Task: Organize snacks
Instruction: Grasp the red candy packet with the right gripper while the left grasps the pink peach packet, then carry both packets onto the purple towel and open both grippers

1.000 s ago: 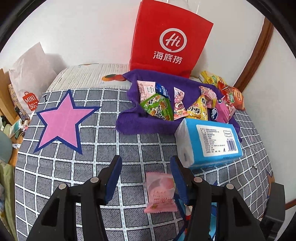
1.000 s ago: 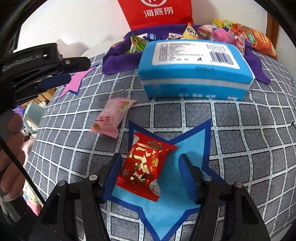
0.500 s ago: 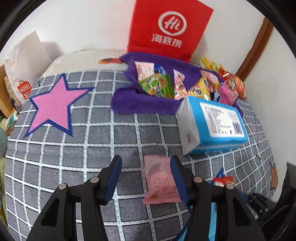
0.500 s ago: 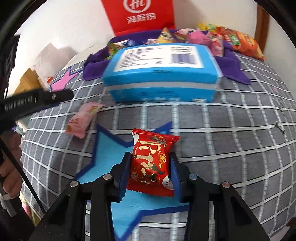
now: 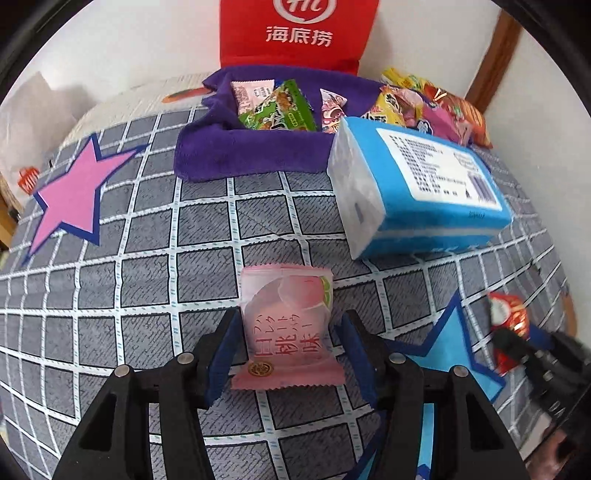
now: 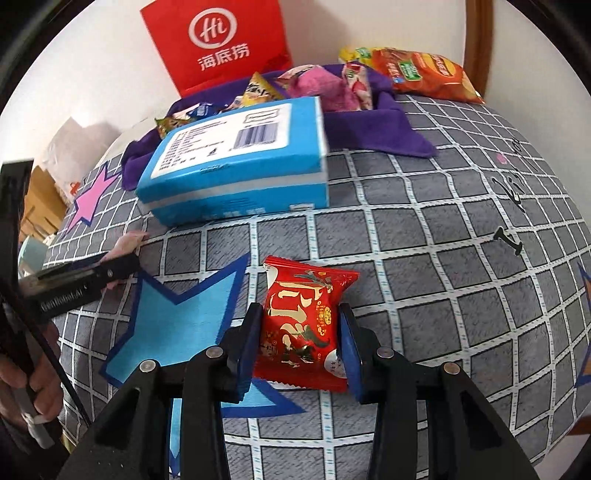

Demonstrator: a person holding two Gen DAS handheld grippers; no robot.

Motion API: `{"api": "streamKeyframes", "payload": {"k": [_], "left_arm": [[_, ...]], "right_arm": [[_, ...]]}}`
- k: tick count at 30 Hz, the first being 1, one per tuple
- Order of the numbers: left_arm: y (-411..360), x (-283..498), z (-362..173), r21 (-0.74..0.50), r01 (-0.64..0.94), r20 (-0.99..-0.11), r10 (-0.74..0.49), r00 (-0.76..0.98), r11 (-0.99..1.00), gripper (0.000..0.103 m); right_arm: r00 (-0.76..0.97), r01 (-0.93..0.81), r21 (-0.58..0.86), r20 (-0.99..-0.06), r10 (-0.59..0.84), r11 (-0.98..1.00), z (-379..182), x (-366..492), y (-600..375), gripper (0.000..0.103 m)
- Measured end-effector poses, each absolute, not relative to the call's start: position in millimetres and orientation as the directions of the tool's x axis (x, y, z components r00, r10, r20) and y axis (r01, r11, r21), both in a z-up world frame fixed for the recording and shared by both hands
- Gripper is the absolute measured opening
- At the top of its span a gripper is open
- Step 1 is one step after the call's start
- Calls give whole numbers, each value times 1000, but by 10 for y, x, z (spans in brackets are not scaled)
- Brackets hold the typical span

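A pink peach snack packet (image 5: 288, 325) lies on the grey checked cloth, between the fingers of my left gripper (image 5: 290, 350), which is open around it with small gaps at both sides. My right gripper (image 6: 301, 347) is shut on a red snack packet (image 6: 303, 325) and holds it above the cloth beside the blue star (image 6: 177, 325). The red packet also shows at the right edge of the left wrist view (image 5: 508, 325). A purple towel (image 5: 229, 155) at the back holds several snack packets.
A blue tissue pack (image 5: 424, 192) lies in front of the towel. A red paper bag (image 5: 295, 33) stands against the wall. A pink star (image 5: 70, 192) is on the cloth at left. An orange chip bag (image 6: 424, 74) lies at the back right.
My right gripper closed on the red packet and lifted it off the blue star toward the right. My left gripper moved forward so its fingers flank the pink packet.
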State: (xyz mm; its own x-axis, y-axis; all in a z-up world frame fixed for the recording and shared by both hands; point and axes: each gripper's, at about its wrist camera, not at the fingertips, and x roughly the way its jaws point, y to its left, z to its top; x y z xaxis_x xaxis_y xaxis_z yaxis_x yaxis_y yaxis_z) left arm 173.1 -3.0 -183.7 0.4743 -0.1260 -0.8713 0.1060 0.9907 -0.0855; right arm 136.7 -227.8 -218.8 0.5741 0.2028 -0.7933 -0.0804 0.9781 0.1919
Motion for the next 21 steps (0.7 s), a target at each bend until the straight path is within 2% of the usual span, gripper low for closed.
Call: {"api": "streamKeyframes", "payload": {"k": [2, 5, 9, 21], "left_arm": [[-41, 1718, -1837, -57, 97, -870, -98, 484, 994, 44], [0, 1704, -1823, -87, 94, -869, -122, 480, 992, 41], [121, 1687, -1754, -146, 82, -865, -167, 473, 986, 40], [193, 1711, -1070, -130, 87, -796, -156, 584, 988, 41]], "right_arm": [[575, -76, 205, -790, 211, 976, -2171, 1374, -2321, 40], [582, -72, 204, -786, 207, 976, -2142, 1396, -2331, 40], [599, -81, 202, -773, 210, 976, -2056, 1373, -2362, 40], [680, -110, 199, -700, 220, 974, -1484, 1413, -2453, 40]]}}
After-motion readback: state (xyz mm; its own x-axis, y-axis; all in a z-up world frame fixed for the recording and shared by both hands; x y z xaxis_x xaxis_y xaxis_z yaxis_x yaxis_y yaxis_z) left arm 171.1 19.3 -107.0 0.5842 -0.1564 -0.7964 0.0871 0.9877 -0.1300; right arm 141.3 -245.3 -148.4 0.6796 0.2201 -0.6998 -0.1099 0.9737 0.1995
